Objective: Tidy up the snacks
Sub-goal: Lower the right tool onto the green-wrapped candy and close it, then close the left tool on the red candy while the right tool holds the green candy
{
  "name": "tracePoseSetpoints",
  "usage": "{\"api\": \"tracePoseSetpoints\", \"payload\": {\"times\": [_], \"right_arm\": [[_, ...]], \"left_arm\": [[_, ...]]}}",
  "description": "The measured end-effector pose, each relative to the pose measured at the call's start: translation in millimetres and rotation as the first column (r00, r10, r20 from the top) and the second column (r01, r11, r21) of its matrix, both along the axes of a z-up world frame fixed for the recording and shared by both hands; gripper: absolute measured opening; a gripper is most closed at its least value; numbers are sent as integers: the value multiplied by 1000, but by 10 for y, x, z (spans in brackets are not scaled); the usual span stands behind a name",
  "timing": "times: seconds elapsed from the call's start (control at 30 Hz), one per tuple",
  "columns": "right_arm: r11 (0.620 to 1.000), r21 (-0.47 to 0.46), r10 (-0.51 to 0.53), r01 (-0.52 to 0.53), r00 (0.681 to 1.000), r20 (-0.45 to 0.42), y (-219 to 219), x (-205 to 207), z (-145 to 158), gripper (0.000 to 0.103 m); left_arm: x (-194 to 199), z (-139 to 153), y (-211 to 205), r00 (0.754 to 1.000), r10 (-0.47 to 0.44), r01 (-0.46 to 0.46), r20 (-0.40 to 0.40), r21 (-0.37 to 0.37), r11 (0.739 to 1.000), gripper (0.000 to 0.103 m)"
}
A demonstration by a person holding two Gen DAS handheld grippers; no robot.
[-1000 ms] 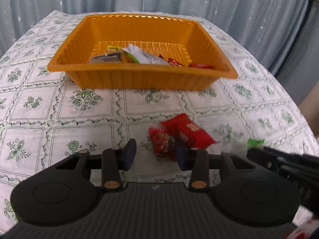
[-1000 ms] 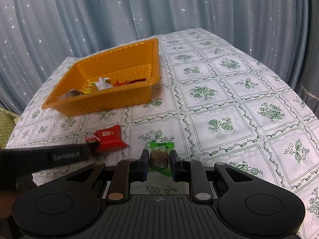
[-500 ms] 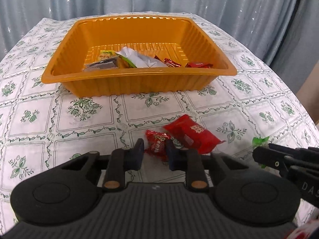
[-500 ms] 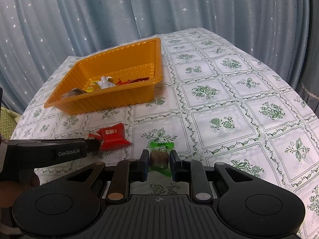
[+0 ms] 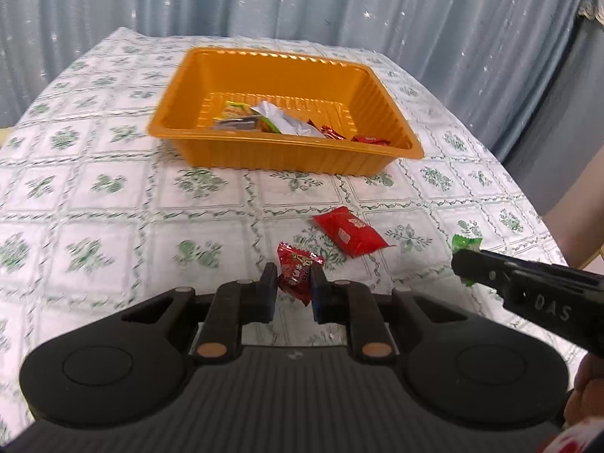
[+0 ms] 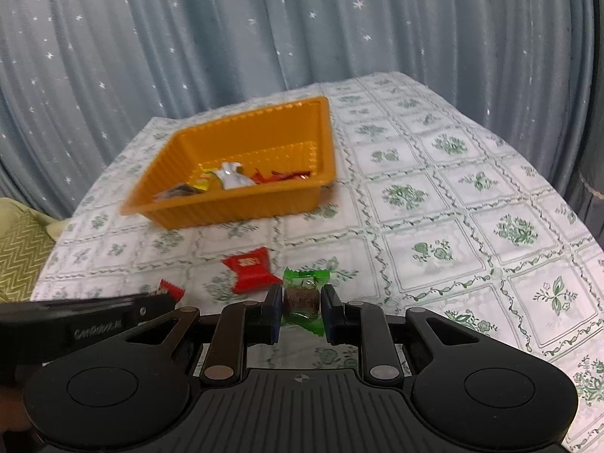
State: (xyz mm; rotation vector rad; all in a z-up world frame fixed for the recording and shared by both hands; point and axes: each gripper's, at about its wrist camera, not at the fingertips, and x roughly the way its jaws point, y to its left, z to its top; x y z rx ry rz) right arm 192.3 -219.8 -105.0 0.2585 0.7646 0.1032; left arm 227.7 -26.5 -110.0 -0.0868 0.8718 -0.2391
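Note:
My left gripper [image 5: 293,287] is shut on a small red candy [image 5: 295,271] and holds it above the tablecloth. My right gripper [image 6: 302,311] is shut on a green-wrapped candy [image 6: 303,298], also lifted; that candy's green wrapper shows in the left wrist view [image 5: 466,244]. A larger red snack packet [image 5: 349,231] lies on the cloth between the grippers and the orange tray; it also shows in the right wrist view [image 6: 251,270]. The orange tray [image 5: 287,151] stands further back with several snacks inside, and shows in the right wrist view [image 6: 226,211].
The round table has a white cloth with green flower squares [image 5: 94,204]. Grey-blue starred curtains [image 6: 188,56] hang behind it. A yellow-green cushion [image 6: 22,249] lies off the table's left edge. A person's arm [image 5: 577,204] is at the right.
Both grippers have risen from the cloth with their candies. The left gripper closed on the small red candy and lifted it; the tray now looks further away in both views.

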Motion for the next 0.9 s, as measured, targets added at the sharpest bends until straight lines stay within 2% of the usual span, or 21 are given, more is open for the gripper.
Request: {"api": "tracePoseSetpoints", "payload": {"times": [0.43, 0.9], "right_arm": [[997, -3, 77, -77, 996, 42, 282, -305, 355, 22], [995, -15, 102, -102, 993, 55, 394, -448, 502, 22]], "left_arm": [[-541, 422, 279, 995, 100, -100, 31, 1, 995, 16], [-709, 595, 410, 991, 120, -120, 55, -15, 993, 16]]}}
